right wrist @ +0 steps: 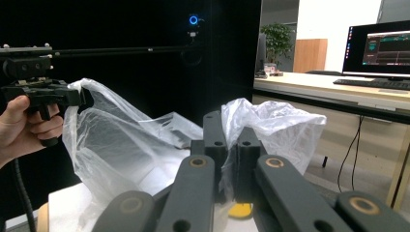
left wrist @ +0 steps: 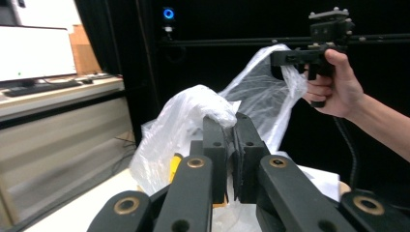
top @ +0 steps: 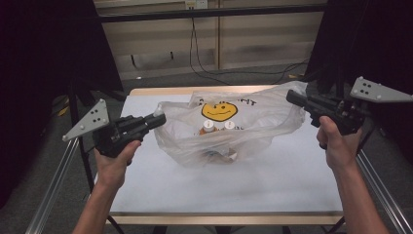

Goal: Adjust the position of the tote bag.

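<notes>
Standing at the table's (top: 292, 185) near edge: a clear plastic bag (top: 258, 124) lies on the white top, toward the far side, stretched between both tools. Printed on the bag is a yellow smiley face (top: 219, 111) with dark lettering arched above it; only "HT" at its end is legible. Two white-capped bottles (top: 217, 126) sit inside, below the face. Left gripper (top: 157, 118) has its jaws closed on the bag's left edge; right gripper (top: 291, 96) has its jaws closed on the right edge, held higher. Beyond the bag: black curtains, a dangling cable (top: 197, 53), pale wall panels. Monitors (right wrist: 377, 48) stand on a side desk.
</notes>
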### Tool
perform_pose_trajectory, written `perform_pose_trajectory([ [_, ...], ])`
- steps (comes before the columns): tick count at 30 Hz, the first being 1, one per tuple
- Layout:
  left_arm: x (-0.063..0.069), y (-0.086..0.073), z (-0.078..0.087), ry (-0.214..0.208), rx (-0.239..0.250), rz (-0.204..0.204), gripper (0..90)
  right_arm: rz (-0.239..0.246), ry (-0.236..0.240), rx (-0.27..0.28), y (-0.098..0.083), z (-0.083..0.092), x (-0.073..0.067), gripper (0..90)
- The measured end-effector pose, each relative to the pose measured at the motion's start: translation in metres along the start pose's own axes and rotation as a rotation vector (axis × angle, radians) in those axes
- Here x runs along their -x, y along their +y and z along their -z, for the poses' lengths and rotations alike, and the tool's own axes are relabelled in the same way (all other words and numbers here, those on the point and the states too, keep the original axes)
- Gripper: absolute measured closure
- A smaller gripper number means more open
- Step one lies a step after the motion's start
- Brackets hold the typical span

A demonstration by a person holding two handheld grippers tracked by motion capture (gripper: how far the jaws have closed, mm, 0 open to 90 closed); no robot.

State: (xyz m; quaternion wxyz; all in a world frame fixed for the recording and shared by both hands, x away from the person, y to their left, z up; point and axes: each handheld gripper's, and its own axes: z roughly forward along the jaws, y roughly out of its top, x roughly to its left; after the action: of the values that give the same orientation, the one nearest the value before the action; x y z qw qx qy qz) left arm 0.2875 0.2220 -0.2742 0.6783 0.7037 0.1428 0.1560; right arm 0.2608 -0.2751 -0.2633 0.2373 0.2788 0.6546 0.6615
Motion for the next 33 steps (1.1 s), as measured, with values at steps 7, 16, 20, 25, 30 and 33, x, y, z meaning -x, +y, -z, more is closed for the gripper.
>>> perform_pose_trajectory([
  [7, -0.019, 0.019, 0.008, 0.055, 0.016, -0.018, 86.8, 0.038, -0.024, 0.009, 0.025, -0.014, 0.006, 87.8],
  [16, -0.034, 0.036, 0.019, 0.122, 0.059, -0.016, 87.2, 0.071, -0.071, 0.006, 0.058, -0.025, 0.015, 87.9],
  [20, -0.047, 0.033, 0.02, 0.185, 0.056, 0.003, 87.2, 0.057, -0.088, 0.01, 0.057, -0.028, 0.019, 87.9],
  [25, -0.048, 0.016, 0.016, 0.17, 0.024, 0.013, 87.2, 0.023, -0.095, -0.011, 0.041, -0.027, 0.03, 88.0],
  [30, -0.047, -0.003, 0.014, 0.157, 0.025, 0.036, 87.2, -0.002, -0.095, -0.041, 0.021, -0.025, 0.032, 88.0],
  [33, -0.047, -0.012, 0.014, 0.159, 0.005, 0.044, 87.2, -0.003, -0.099, -0.063, 0.012, -0.023, 0.032, 87.9],
])
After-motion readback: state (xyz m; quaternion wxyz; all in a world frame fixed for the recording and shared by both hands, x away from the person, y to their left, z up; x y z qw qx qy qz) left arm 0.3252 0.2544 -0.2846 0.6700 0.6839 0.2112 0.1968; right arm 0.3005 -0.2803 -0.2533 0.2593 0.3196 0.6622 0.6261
